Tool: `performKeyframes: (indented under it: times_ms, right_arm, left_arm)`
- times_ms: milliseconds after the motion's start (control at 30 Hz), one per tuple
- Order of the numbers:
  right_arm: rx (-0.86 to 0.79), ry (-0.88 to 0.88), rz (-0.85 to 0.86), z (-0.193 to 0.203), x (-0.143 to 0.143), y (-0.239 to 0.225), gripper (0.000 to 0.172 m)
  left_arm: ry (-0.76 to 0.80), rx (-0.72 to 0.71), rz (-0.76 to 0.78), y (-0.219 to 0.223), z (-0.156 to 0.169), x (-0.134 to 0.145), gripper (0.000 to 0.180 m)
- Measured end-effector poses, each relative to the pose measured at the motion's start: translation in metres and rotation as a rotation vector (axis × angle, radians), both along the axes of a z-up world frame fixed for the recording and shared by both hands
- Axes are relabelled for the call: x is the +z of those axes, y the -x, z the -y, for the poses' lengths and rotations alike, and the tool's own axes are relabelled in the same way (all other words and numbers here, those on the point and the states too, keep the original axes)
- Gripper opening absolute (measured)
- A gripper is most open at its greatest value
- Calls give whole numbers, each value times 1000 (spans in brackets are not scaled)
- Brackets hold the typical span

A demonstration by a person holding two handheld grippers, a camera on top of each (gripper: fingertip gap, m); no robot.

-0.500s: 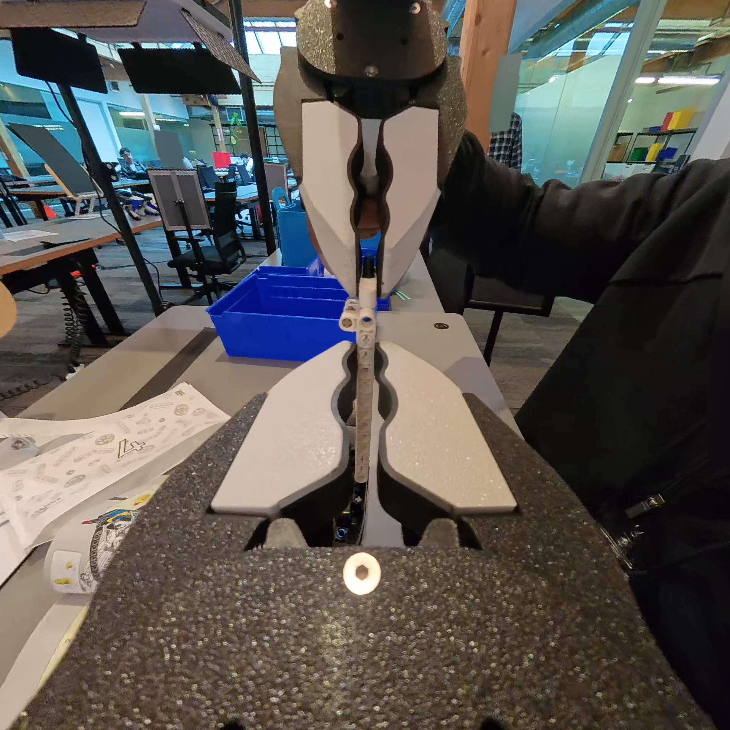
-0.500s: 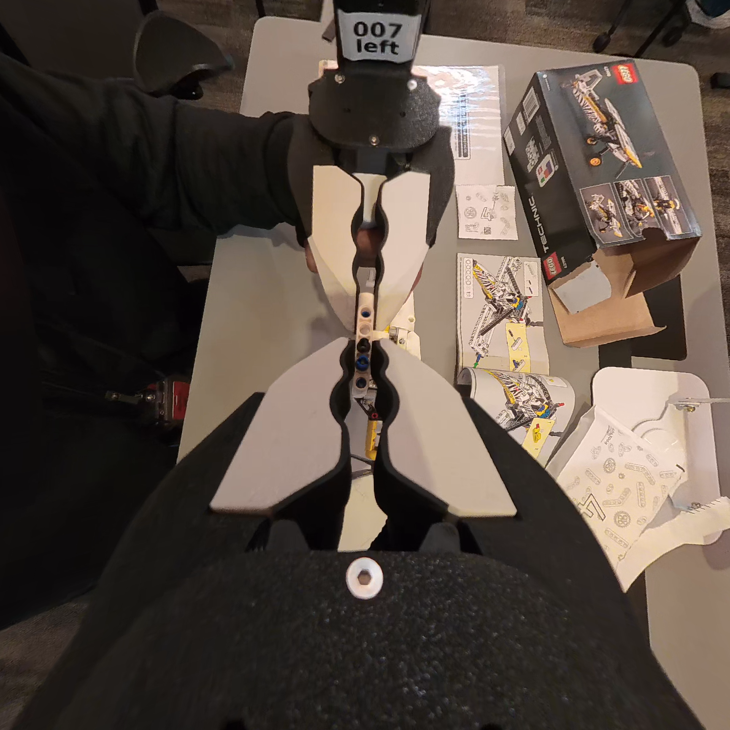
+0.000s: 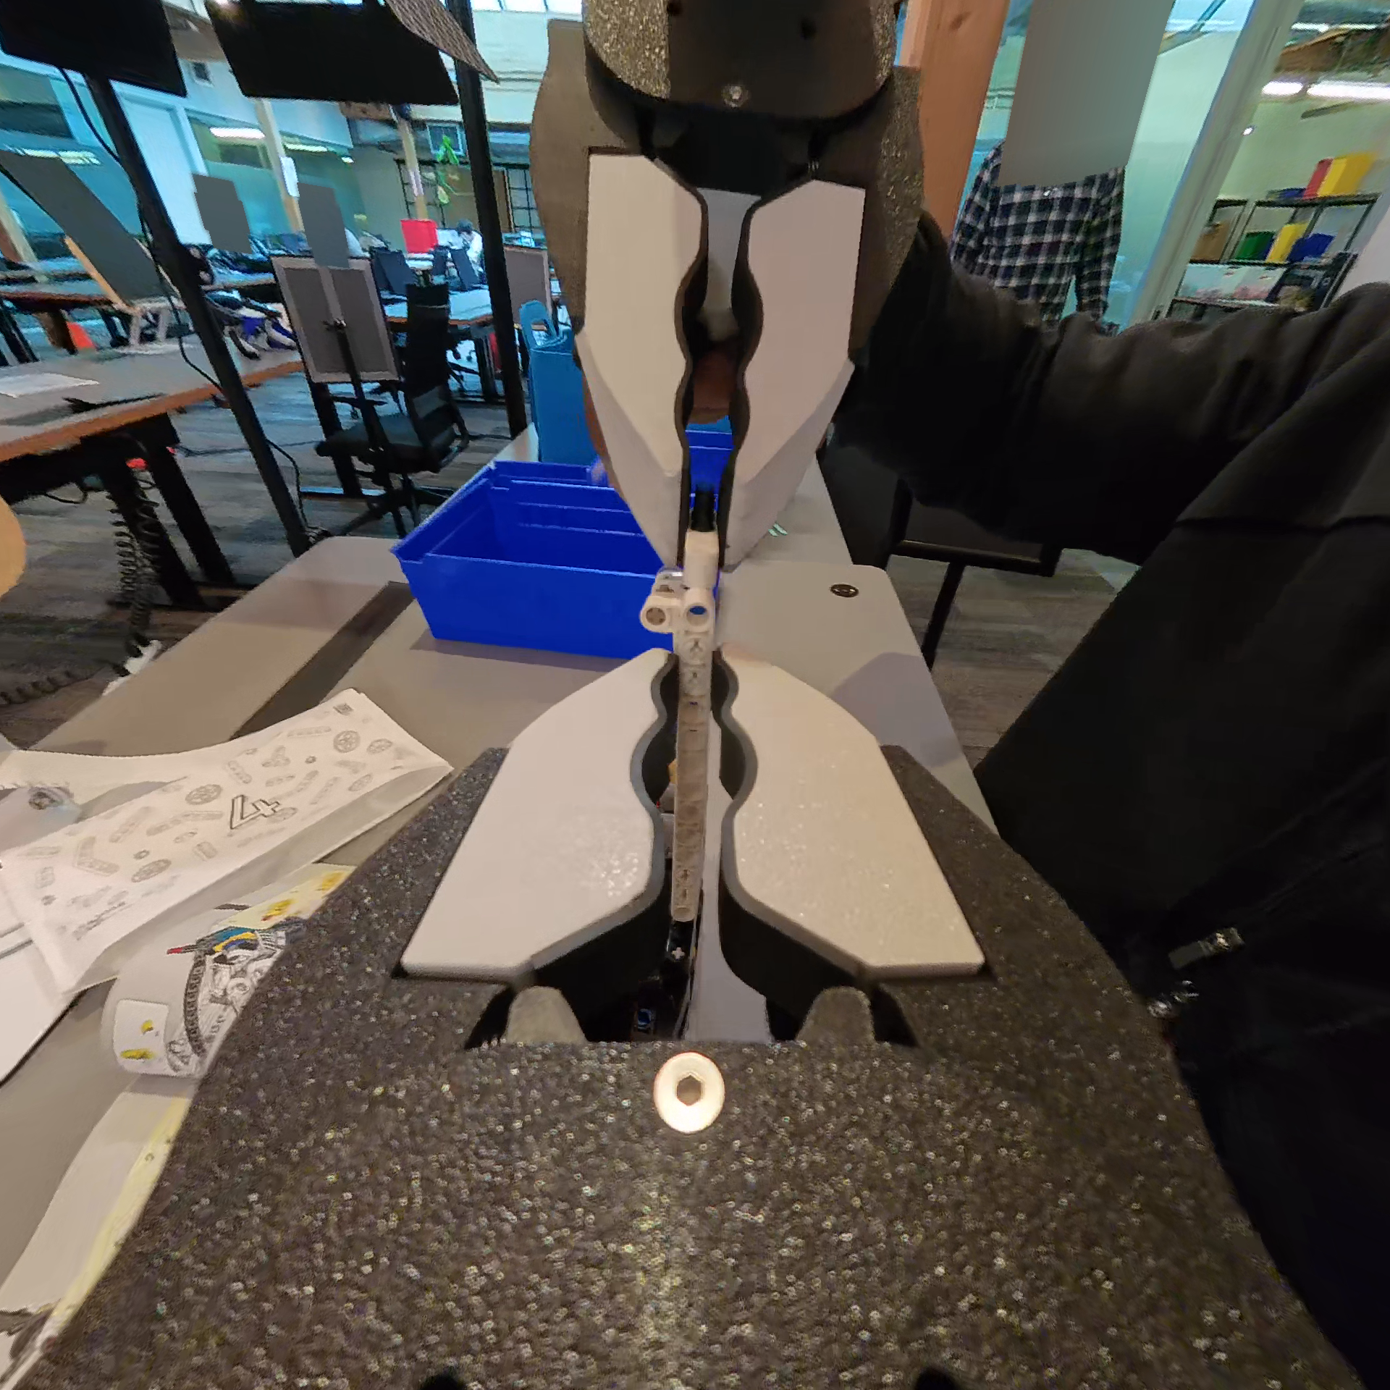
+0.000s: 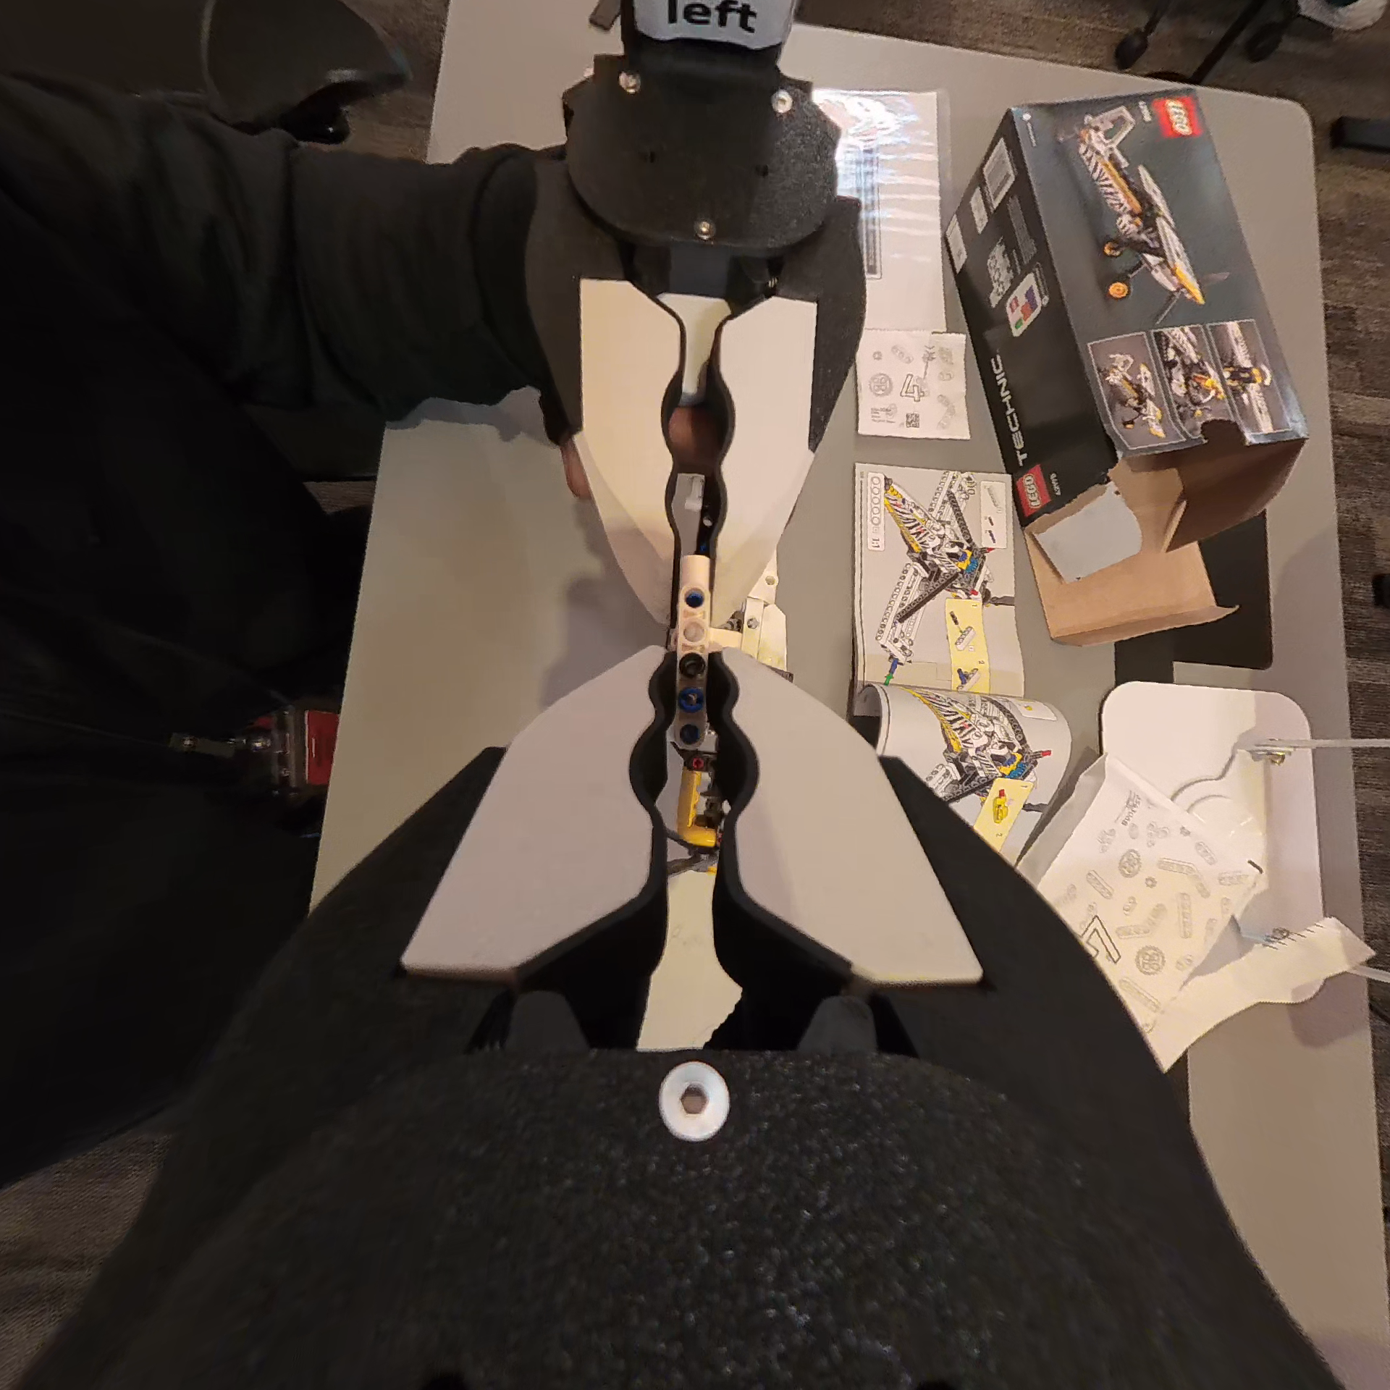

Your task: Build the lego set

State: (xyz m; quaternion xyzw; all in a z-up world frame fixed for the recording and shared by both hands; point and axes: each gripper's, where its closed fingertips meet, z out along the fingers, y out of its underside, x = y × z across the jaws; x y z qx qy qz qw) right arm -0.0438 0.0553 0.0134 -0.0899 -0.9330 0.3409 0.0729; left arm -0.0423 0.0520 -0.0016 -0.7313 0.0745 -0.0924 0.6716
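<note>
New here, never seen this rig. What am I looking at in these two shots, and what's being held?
No robot: a person holds two handheld grippers, with a camera on each that looks along its jaws. They face each other tip to tip. The left gripper and the right gripper both clamp one white building-toy beam assembly, held above a grey table. On the table: a blue divided bin, an open instruction booklet, a torn-open toy box and paper parts bags.
</note>
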Motion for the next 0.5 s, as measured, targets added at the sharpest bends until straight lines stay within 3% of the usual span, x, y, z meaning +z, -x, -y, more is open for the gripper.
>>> performKeyframes:
  times_ms: [500]
  right_arm:
    - [11,-26,-7,6,-4,0,8]
  left_arm:
    - [-24,2,29,0,4,2,6]
